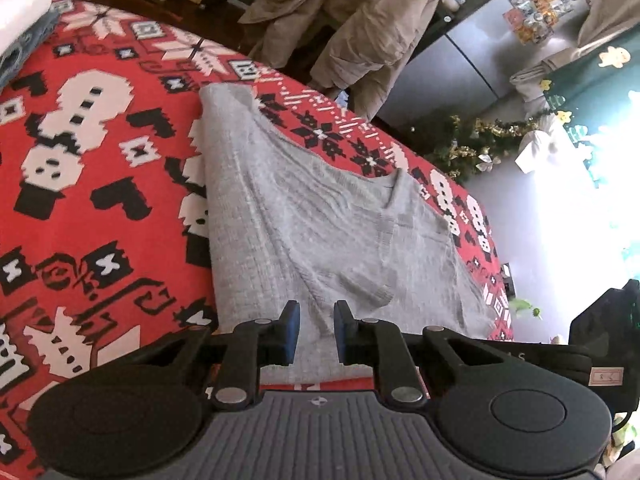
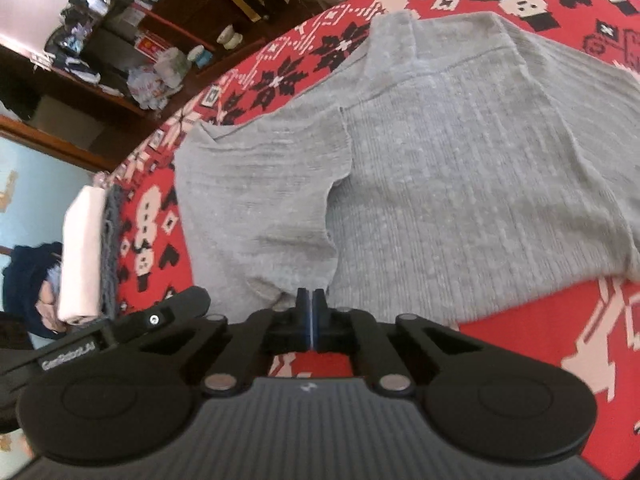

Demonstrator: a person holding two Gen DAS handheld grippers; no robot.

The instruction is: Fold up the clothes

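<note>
A grey knit sweater (image 1: 288, 208) lies partly folded on a red patterned tablecloth (image 1: 100, 160). My left gripper (image 1: 317, 320) is open, its blue pads apart, just above the sweater's near edge, by a sleeve cuff (image 1: 376, 292). In the right wrist view the sweater (image 2: 460, 168) has a sleeve (image 2: 256, 200) folded across its left side. My right gripper (image 2: 310, 300) is shut, its pads pressed together at the sweater's near edge by the sleeve; I cannot tell whether cloth is pinched between them.
A white folded item on blue cloth (image 2: 84, 252) lies at the table's edge, also in the left wrist view (image 1: 20, 12). Beige clothes (image 1: 352, 20), a grey fridge (image 1: 500, 40) and cluttered shelves (image 2: 132, 52) stand beyond the table.
</note>
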